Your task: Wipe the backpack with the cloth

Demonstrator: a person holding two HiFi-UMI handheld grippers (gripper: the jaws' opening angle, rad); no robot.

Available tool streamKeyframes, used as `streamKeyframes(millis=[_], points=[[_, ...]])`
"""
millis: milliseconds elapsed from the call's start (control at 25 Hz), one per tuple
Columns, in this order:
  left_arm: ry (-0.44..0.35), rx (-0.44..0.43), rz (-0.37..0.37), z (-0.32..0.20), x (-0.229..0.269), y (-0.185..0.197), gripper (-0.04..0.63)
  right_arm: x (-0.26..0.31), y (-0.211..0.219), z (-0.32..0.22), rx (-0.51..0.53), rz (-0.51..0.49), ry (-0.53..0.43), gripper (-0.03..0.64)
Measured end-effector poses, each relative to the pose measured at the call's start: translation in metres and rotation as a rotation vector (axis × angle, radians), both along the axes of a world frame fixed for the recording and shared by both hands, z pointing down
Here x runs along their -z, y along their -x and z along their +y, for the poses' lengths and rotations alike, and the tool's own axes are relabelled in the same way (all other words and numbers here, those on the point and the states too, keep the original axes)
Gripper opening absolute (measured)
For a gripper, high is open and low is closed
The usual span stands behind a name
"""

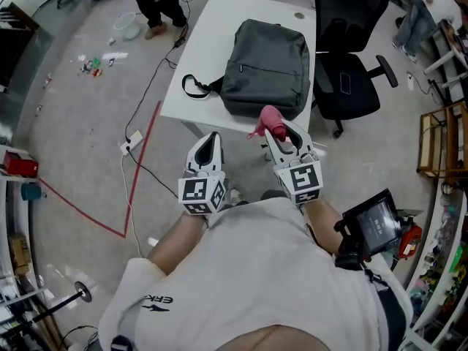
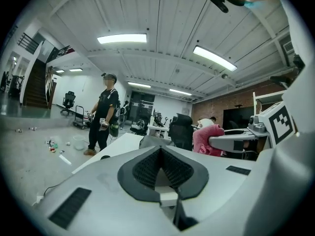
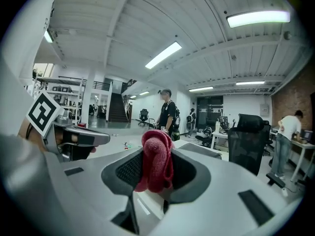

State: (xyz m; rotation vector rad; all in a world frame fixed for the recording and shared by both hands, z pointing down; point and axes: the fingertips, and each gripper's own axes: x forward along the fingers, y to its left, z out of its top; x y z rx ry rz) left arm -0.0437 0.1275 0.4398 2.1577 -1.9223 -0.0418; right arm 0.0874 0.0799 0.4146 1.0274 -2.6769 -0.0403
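Note:
A dark grey backpack (image 1: 265, 68) lies flat on the white table (image 1: 207, 57), its black strap (image 1: 196, 87) reaching toward the table's left edge. My right gripper (image 1: 277, 128) is shut on a bunched pink cloth (image 1: 270, 121), held in the air just short of the table's near edge; in the right gripper view the pink cloth (image 3: 156, 160) fills the space between the jaws. My left gripper (image 1: 210, 145) hangs beside it to the left, shut and holding nothing; its pads (image 2: 161, 166) meet in the left gripper view. The backpack (image 2: 153, 142) shows small beyond them.
A black office chair (image 1: 346, 57) stands against the table's right side. A person (image 1: 158, 0) stands on the floor at the far left of the table. Cables (image 1: 140, 134) and red floor tape (image 1: 139, 168) run left of the table. Small litter (image 1: 93, 63) lies on the floor.

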Motion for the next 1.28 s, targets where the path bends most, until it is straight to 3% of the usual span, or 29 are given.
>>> streamKeyframes(millis=[520, 1280], points=[[0.008, -0.042, 0.014, -0.083, -0.007, 0.035, 0.003, -0.004, 0.027, -0.092, -0.074, 0.008, 0.01, 0.132], [0.109, 0.008, -0.012, -0.244, -0.031, 0.049, 0.003, -0.018, 0.05, -0.286, -0.033, -0.013, 0.06, 0.132]])
